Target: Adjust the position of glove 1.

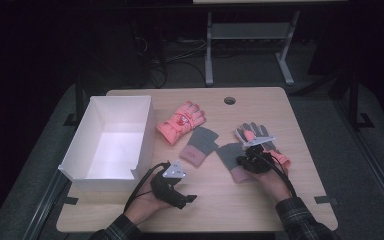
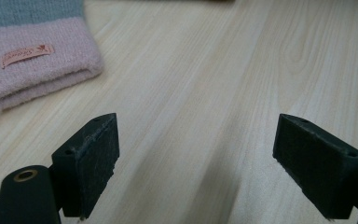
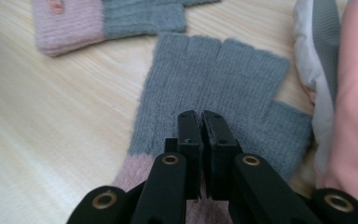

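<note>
Two grey knit fingerless gloves with pink cuffs lie mid-table. My right gripper (image 1: 242, 162) rests on the right-hand glove (image 1: 228, 151). In the right gripper view its jaws (image 3: 200, 116) are pressed together on that glove's (image 3: 214, 70) palm, just past the pink cuff. The other knit glove (image 1: 201, 142) lies to its left, apart. My left gripper (image 1: 184, 190) sits near the table's front edge, open, with bare wood between its jaws (image 2: 196, 158). The pink cuff (image 2: 37, 70) of that other glove lies ahead of it, untouched.
An open white box (image 1: 145, 130) stands at the left. A pink padded glove (image 1: 181, 122) lies behind the knit gloves. A grey, white and pink padded glove (image 1: 257, 134) lies right beside my right gripper. A cable hole (image 1: 229, 100) is near the far edge.
</note>
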`<state>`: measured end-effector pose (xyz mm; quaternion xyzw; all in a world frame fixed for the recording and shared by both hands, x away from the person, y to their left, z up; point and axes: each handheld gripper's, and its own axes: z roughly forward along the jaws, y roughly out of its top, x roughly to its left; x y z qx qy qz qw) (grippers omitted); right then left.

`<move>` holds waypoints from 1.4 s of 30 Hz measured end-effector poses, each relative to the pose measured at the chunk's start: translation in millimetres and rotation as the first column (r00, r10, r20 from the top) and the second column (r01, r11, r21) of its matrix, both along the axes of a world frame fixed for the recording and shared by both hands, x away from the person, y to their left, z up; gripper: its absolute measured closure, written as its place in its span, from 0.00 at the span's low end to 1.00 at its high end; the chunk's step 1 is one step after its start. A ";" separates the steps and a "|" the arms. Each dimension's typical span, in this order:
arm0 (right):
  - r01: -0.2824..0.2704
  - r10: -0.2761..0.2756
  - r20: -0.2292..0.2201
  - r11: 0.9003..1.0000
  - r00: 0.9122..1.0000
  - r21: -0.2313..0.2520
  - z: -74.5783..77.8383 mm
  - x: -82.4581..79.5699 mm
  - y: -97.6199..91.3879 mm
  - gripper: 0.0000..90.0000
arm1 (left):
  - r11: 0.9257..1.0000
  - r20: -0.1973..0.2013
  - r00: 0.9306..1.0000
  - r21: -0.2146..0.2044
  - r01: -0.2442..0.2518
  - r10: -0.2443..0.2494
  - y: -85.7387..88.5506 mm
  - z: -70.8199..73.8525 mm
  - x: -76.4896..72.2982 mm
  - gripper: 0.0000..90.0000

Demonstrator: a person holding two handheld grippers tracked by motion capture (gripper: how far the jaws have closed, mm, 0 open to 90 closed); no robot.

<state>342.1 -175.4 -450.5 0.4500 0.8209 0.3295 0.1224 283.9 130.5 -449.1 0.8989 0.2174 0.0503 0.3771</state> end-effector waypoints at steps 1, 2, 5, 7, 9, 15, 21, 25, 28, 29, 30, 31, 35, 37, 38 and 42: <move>-0.003 0.003 0.002 1.000 1.000 0.004 1.4 -1.5 -0.2 0.96 | 1.000 0.001 1.000 -0.004 -0.002 0.002 0.0 0.0 0.1 0.16; -0.010 0.010 0.005 1.000 1.000 0.011 3.6 -4.3 -0.3 0.96 | 1.000 0.001 1.000 -0.004 -0.002 0.002 0.0 0.0 0.3 0.16; -0.033 0.032 0.018 0.999 0.999 0.028 10.2 -14.7 -1.4 0.96 | 1.000 0.000 1.000 0.012 0.013 -0.013 0.4 0.5 1.2 0.16; -0.034 0.034 0.014 0.999 0.999 0.032 11.4 -17.4 -1.3 0.96 | 1.000 0.003 1.000 0.007 0.012 -0.012 0.0 0.3 0.9 0.16; -0.051 0.051 0.011 0.998 0.999 0.046 14.3 -26.3 -1.7 0.96 | 1.000 0.002 1.000 -0.003 0.007 -0.007 -0.7 -0.1 0.1 0.16; -0.091 0.091 0.003 0.993 0.996 0.075 19.9 -47.8 1.0 0.96 | 1.000 -0.001 1.000 -0.002 0.014 -0.014 0.0 0.3 -0.2 0.16; -0.145 0.147 -0.013 0.987 0.989 0.063 15.2 -65.2 14.7 0.96 | 1.000 -0.005 1.000 -0.003 0.016 -0.016 -0.5 0.2 -0.6 0.16; -0.167 0.168 -0.025 0.984 0.985 0.058 12.1 -69.7 21.5 0.96 | 1.000 -0.004 1.000 -0.008 0.011 -0.011 -0.5 -0.4 -0.6 0.16; -0.184 0.186 -0.036 0.982 0.982 0.048 7.3 -70.9 27.2 0.92 | 1.000 -0.005 1.000 -0.005 0.014 -0.014 -0.4 -0.3 -0.6 0.16; -0.187 0.188 -0.033 0.981 0.982 0.047 6.5 -71.0 28.0 0.91 | 1.000 -0.005 1.000 -0.008 0.012 -0.012 -0.4 -0.3 -0.7 0.16; -0.188 0.189 -0.024 0.981 0.982 0.049 6.8 -71.0 27.7 0.85 | 1.000 -0.007 1.000 -0.007 0.010 -0.010 -0.3 -0.2 -0.6 0.16; -0.186 0.187 -0.024 0.981 0.982 0.056 7.8 -70.9 27.1 0.79 | 1.000 -0.007 1.000 -0.005 0.005 -0.005 0.0 0.0 -0.3 0.16; -0.175 0.175 0.003 0.982 0.985 0.076 13.9 -70.2 16.5 0.84 | 1.000 -0.037 0.999 -0.017 -0.018 0.018 2.6 0.4 2.5 0.16; -0.165 0.165 0.005 0.983 0.986 0.076 14.8 -70.0 10.6 0.89 | 1.000 -0.040 0.999 -0.024 -0.018 0.017 3.4 1.8 2.5 0.18; -0.163 0.164 0.002 0.984 0.987 0.074 14.9 -70.4 7.3 0.93 | 0.999 -0.030 0.999 -0.024 -0.025 0.024 3.2 2.0 2.0 0.19; -0.157 0.157 0.004 0.986 0.988 0.055 14.7 -74.5 -5.4 1.00 | 1.000 -0.059 0.998 -0.028 0.005 -0.007 1.2 3.5 1.4 0.29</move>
